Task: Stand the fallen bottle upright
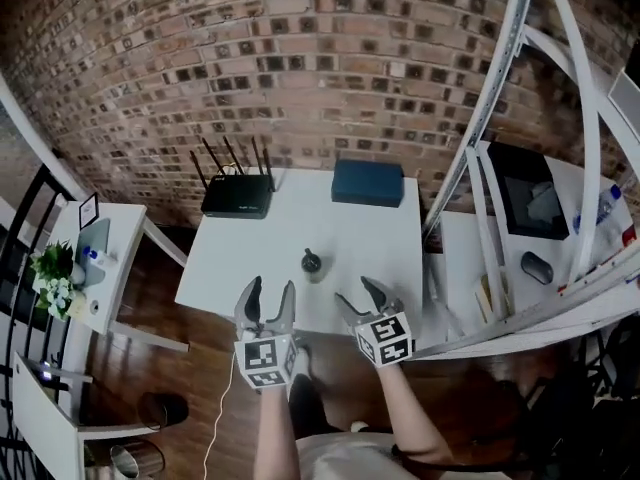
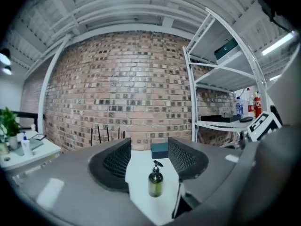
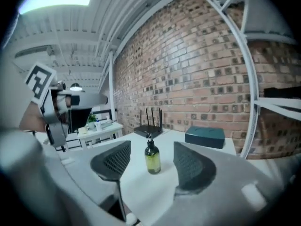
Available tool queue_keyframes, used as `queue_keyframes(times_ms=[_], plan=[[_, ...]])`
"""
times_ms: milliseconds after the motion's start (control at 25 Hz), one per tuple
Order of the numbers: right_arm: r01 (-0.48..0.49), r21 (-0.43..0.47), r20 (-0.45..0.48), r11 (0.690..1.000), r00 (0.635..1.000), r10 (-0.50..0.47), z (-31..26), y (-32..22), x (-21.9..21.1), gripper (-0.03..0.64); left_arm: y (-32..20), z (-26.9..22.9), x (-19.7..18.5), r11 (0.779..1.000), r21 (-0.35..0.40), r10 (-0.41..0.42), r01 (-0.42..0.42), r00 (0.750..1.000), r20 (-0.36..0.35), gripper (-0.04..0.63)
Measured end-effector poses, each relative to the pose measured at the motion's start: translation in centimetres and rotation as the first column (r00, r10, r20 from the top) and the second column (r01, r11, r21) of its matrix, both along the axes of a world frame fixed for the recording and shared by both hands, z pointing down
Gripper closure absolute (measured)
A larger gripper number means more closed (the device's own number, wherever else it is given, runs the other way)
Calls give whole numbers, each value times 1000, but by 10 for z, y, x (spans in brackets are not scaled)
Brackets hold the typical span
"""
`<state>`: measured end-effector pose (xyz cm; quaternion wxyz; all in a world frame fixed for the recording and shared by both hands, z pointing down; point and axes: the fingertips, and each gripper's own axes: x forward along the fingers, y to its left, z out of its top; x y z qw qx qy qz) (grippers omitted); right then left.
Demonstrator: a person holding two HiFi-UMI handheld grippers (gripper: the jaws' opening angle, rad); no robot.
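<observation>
A small dark green pump bottle [image 1: 312, 262] stands upright on the white table [image 1: 250, 248], near its front edge. Both grippers hover short of that edge, apart from the bottle. My left gripper [image 1: 270, 293] is open, nothing between its jaws; in the left gripper view the bottle [image 2: 155, 181] shows beyond the gap of the left gripper [image 2: 149, 147]. My right gripper [image 1: 355, 293] is also open and empty. In the right gripper view the bottle [image 3: 151, 158] stands upright ahead of the right gripper [image 3: 151, 149], well past its pads.
A black router [image 1: 237, 196] and a dark blue box [image 1: 368, 182] sit at the table's back by the brick wall. A white metal rack [image 1: 490, 208] stands at the right. A side table with a plant [image 1: 55, 268] is at the left.
</observation>
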<state>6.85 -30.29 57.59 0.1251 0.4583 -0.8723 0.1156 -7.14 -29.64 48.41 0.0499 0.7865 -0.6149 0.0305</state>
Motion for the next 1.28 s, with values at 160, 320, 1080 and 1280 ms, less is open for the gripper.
queue_keyframes(times_ms=[160, 320, 1080, 1280], plan=[[-6, 33, 120, 999, 993, 2, -44, 42, 41, 351, 59, -33, 30, 997, 60, -45, 43, 999, 30, 333], [-46, 120, 88, 992, 995, 35, -89, 60, 60, 351, 88, -60, 38, 993, 89, -75, 71, 996, 40, 333], [-176, 385, 53, 906, 984, 169, -208, 104, 38, 218, 143, -116, -2, 970, 192, -158, 148, 987, 37, 227], [-183, 342, 27, 922, 982, 185, -197, 117, 28, 218, 154, -114, -22, 960, 185, -214, 209, 977, 5, 211]])
